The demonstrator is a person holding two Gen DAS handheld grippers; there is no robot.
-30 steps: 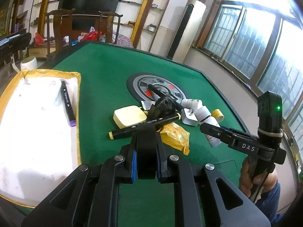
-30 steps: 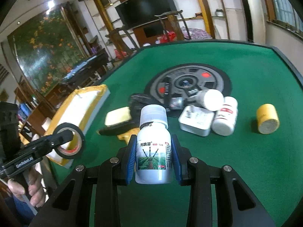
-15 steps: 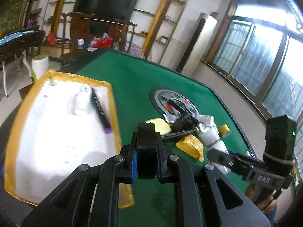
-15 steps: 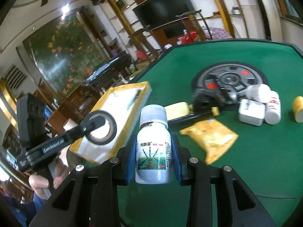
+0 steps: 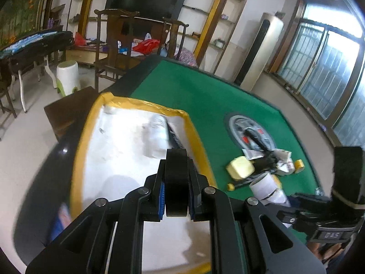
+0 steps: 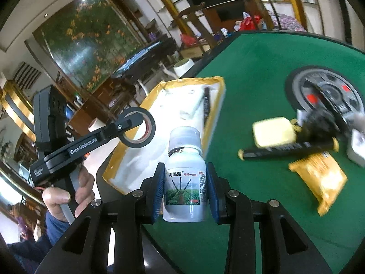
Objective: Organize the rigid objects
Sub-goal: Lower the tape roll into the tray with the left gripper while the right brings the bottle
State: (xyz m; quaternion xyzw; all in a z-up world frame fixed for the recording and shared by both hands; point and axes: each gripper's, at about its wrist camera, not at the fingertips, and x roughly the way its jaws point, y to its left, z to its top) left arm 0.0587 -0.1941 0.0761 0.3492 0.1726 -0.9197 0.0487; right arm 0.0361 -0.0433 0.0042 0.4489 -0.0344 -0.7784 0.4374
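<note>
My left gripper [image 5: 176, 178] is shut on a black tape roll [image 5: 176, 182], held edge-on above the white tray with the yellow rim [image 5: 77, 159]. From the right wrist view the roll [image 6: 138, 127] hangs over the tray's near left part [image 6: 127, 159]. My right gripper [image 6: 184, 182] is shut on a white bottle with a green label [image 6: 185, 178], held upright beside the tray's right edge; it also shows in the left wrist view [image 5: 267, 188]. A black marker [image 5: 174, 137] and a white object [image 5: 157, 132] lie in the tray.
On the green felt table [image 5: 205, 96] lie a yellow box [image 6: 273, 132], a black marker with yellow ends [image 6: 287, 149], a yellow packet [image 6: 319, 178], white bottles [image 5: 285, 162] and a small yellow roll [image 5: 299, 165]. A round grey panel [image 6: 324, 89] sits mid-table.
Both grippers have swung left, from the pile on the felt toward the tray, each still holding its object. The tray now fills more of both views.
</note>
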